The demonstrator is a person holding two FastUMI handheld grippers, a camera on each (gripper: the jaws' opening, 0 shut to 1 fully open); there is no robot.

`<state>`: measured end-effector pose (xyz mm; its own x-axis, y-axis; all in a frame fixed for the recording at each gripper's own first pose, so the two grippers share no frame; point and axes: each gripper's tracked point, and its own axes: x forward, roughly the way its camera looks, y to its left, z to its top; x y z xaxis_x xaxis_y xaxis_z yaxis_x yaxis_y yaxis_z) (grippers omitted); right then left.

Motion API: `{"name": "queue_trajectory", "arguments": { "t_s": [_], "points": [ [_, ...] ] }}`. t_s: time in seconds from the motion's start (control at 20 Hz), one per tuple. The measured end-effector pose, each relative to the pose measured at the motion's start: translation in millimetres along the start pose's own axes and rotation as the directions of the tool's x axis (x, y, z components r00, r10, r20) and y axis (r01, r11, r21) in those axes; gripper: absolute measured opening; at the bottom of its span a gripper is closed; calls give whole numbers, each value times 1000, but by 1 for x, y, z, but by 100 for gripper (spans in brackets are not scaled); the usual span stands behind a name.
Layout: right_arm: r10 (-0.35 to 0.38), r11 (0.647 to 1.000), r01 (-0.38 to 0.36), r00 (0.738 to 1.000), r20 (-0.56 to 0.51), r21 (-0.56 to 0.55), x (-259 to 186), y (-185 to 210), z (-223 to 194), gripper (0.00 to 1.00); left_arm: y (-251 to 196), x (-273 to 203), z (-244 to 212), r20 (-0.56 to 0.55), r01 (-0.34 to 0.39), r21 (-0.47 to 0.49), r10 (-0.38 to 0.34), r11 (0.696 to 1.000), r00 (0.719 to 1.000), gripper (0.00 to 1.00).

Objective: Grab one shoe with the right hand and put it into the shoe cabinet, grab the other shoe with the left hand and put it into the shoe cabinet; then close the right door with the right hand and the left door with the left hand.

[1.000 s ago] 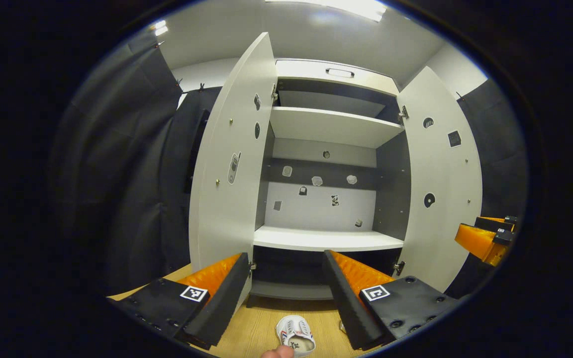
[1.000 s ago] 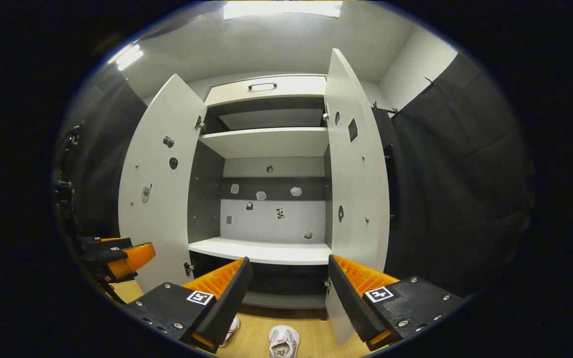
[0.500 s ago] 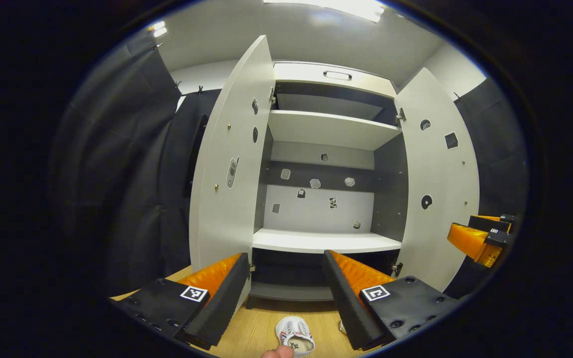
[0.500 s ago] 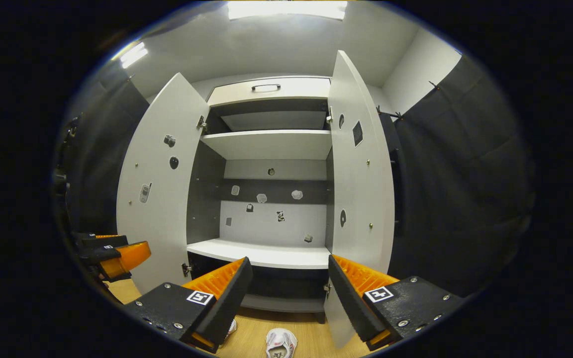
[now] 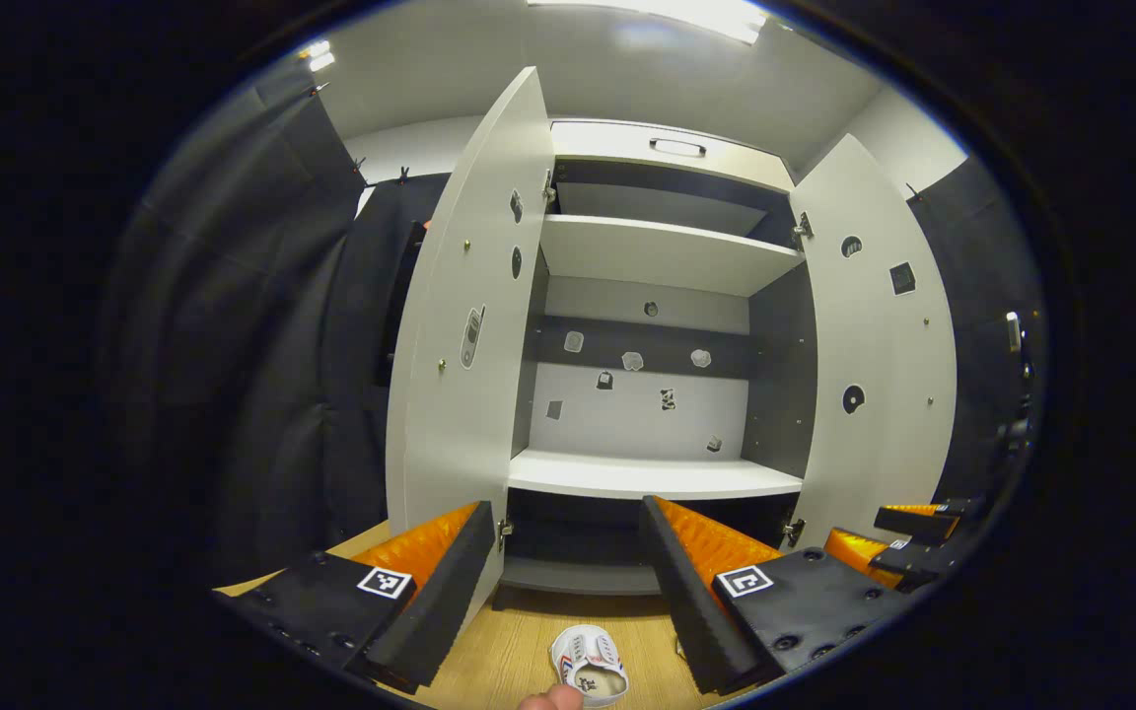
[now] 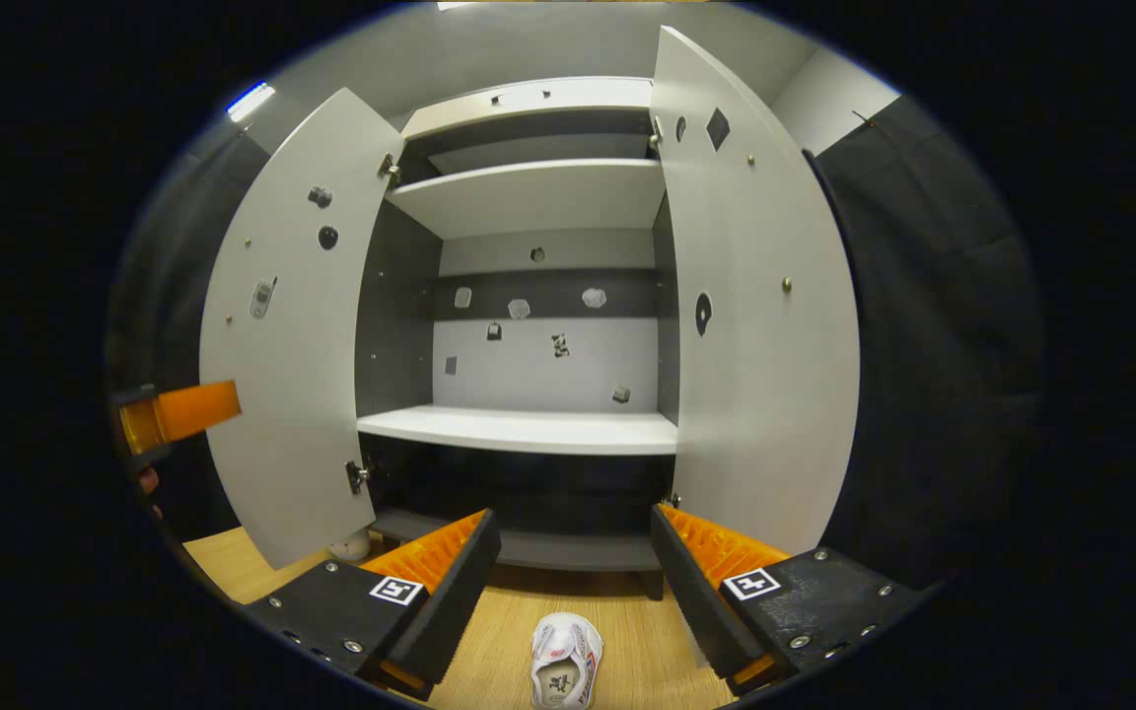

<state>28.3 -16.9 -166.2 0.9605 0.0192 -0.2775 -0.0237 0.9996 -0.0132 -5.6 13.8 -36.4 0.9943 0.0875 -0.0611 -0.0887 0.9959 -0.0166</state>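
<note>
- we hold the left gripper (image 5: 560, 582) facing the shoe cabinet (image 5: 662, 478), its jaws spread wide with nothing between them.
- in the left gripper view a white shoe (image 5: 590, 668) lies on the wooden floor (image 5: 504, 651) below and between the fingers, in front of the cabinet's base; a fingertip (image 5: 550, 699) shows at the bottom edge just beside it (whether it touches the shoe we cannot tell).
- a sliver of something pale sits beside the right-hand finger in that view, too small for us to tell what it is.
- both doors stand open: the left door (image 5: 464, 355) and the right door (image 5: 879, 365) swing out toward us, and the white shelf (image 5: 652, 476) inside is bare.
- at the lower right of the left gripper view we see the right gripper (image 5: 898, 542), low and near the right door's bottom corner.
- in the right gripper view the right gripper (image 6: 573, 582) also has its jaws wide apart, holding nothing, and a white shoe (image 6: 565, 661) lies on the floor between its fingers, toe toward the cabinet.
- at the left edge of the right gripper view the left gripper (image 6: 178, 414) shows beside the left door (image 6: 287, 335), well apart from the shoe.
- small stickers (image 6: 556, 345) dot the cabinet's back panel.
</note>
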Motion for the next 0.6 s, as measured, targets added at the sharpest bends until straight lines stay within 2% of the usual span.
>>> {"name": "queue_trajectory", "arguments": {
  "t_s": [0.05, 0.1, 0.15, 0.25, 0.6],
  "points": [
    [3, 1000, -3, 999, -42, -1, 5, 0, -20, 95, 1, 0, -1, -1, -1, -2, 1, 1000, 1000, 96],
    [9, 1000, -10, 996, -85, -2, 8, 1, -40, 99, 1, 0, -2, -4, -1, -3, 1, 1000, 1000, 96],
    [10, 1000, -11, 992, -123, -3, 11, 1, -61, 95, 1, 1, -3, -8, -2, -4, 2, 1000, 1000, 99],
    [10, 1000, -10, 982, -190, 0, 16, 0, -97, 95, 1, 2, -3, -9, -3, -7, 3, 1000, 1000, 96],
    [-29, 994, -15, 921, -389, -111, 20, -19, -206, 93, 3, 4, -5, -11, -10, -8, 10, 1000, 1000, 96]
  ]
}}
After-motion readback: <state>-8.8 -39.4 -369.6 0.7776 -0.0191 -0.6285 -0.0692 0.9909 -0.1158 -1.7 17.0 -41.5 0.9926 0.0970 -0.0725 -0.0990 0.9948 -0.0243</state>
